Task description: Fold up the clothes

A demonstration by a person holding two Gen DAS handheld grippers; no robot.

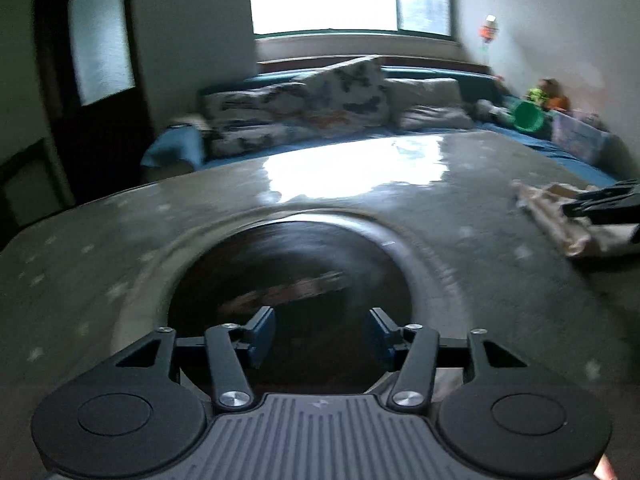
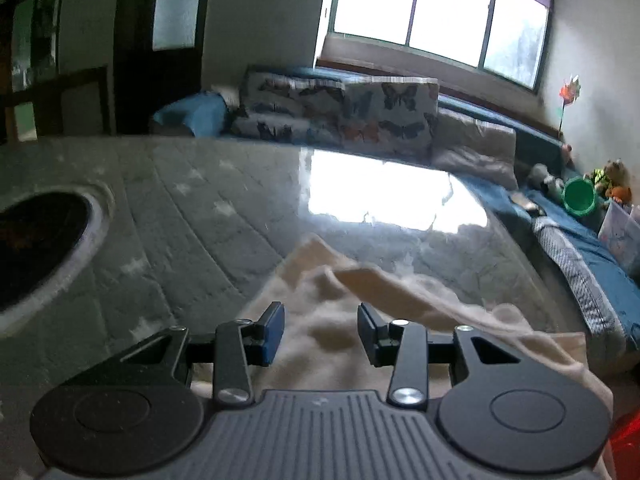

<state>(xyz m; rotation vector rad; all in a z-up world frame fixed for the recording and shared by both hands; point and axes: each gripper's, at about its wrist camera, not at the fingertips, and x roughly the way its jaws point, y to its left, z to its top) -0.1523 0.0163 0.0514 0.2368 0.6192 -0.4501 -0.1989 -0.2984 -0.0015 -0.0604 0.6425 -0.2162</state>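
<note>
I cannot read any words, numbers or signs here. My left hand-held gripper (image 1: 322, 332) has a tiny pale mark on its grey ridged body, low in the middle of the frame, but it is too small and blurry to read. My right hand-held gripper (image 2: 321, 330) has the same kind of tiny mark in the same spot, and I cannot read that one either. Everything else is too blurry to show any letters.

A bright window (image 2: 436, 12) lights a blue daybed (image 2: 592, 248) with butterfly cushions (image 2: 360, 116) and a dark door (image 1: 96, 80).
</note>
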